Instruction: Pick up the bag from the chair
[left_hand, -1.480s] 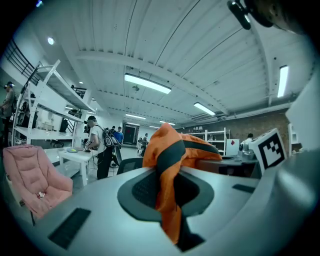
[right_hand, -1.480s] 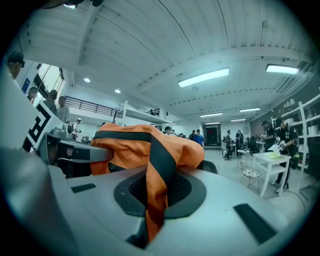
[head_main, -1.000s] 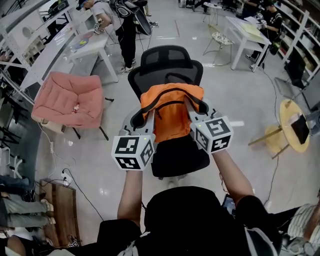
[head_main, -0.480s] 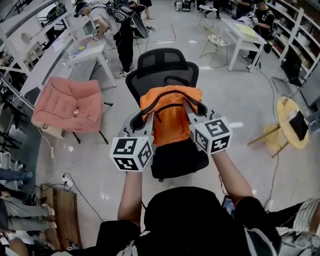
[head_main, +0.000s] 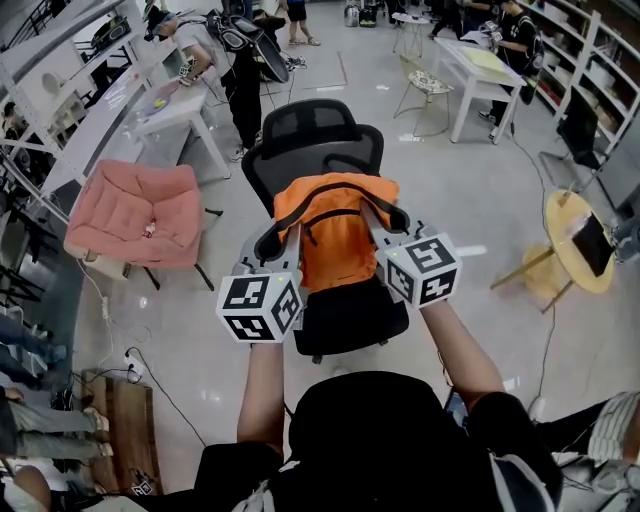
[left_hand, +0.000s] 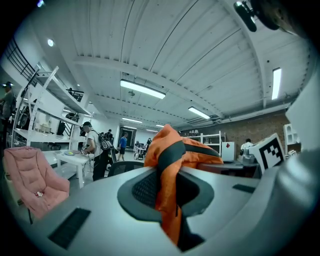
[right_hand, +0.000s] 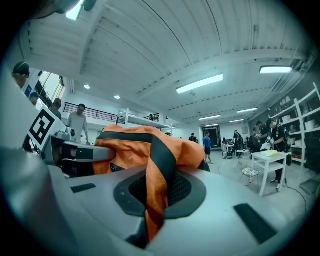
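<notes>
Compared with a second ago, the orange bag (head_main: 335, 225) and both grippers have slid a touch to the right against the black chair (head_main: 310, 130), and the grip looks unchanged. The left gripper (head_main: 290, 232) is clamped tight on one orange-and-black strap (left_hand: 167, 165) and the right gripper (head_main: 375, 212) is pinched on the other strap (right_hand: 157, 165), jaws nearly together with just fabric between them. The bag hangs between the two grippers, over the chair's seat and in front of its backrest.

The jaws of the right hand-held gripper (right_hand: 152, 197) are pinched on an orange, black-edged fold of the bag (right_hand: 125, 145), whose bulk rises just behind them. The left hand-held gripper (right_hand: 75, 152) reaches in at left. Far right, people stand by a white table (right_hand: 267, 156).
</notes>
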